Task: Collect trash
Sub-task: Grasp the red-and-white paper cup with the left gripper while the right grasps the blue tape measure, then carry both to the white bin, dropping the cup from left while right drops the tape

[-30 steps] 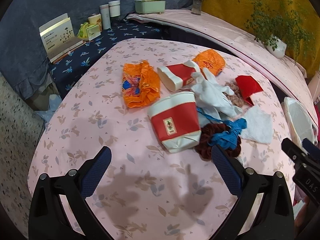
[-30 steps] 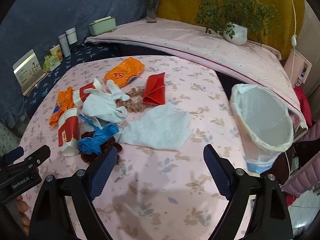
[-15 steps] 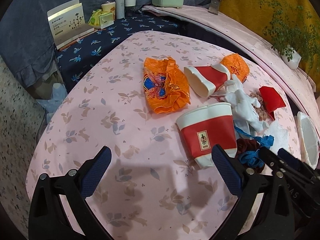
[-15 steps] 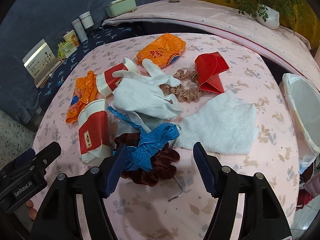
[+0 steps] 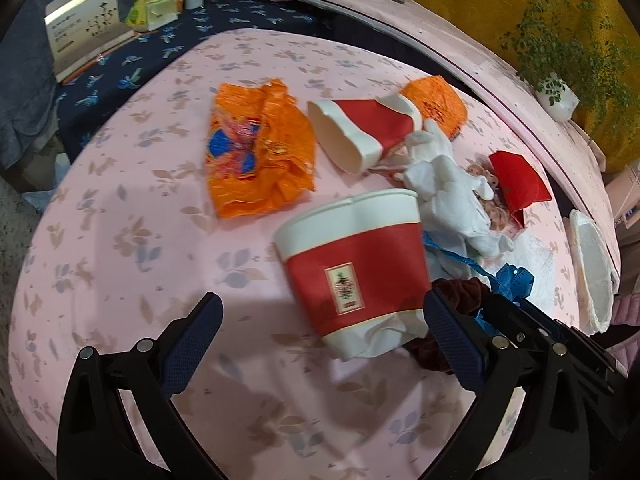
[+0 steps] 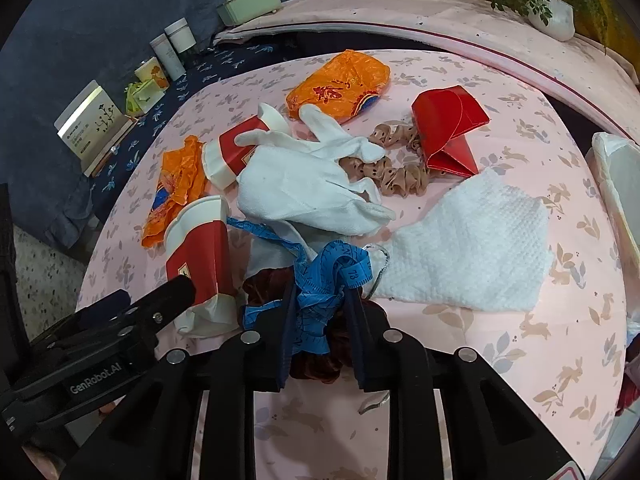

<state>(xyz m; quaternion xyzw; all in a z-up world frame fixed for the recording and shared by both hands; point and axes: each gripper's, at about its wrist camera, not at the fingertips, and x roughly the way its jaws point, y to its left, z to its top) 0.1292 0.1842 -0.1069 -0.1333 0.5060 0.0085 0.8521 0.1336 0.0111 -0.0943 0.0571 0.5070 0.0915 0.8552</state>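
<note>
Cup (image 5: 352, 268) lies rim pointing away.

Glossy orange plastic wrapper (image 5: 258, 152), white cloth glove (image 6: 304, 184)

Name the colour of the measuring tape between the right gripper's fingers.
Bright blue measuring tape with black markings; clearest in the right wrist view.

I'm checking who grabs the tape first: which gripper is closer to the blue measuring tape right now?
Right. The right gripper has just been closing and its jaws pinch the blue measuring tape. The left gripper stands open beside it, around the red paper cup.
</note>
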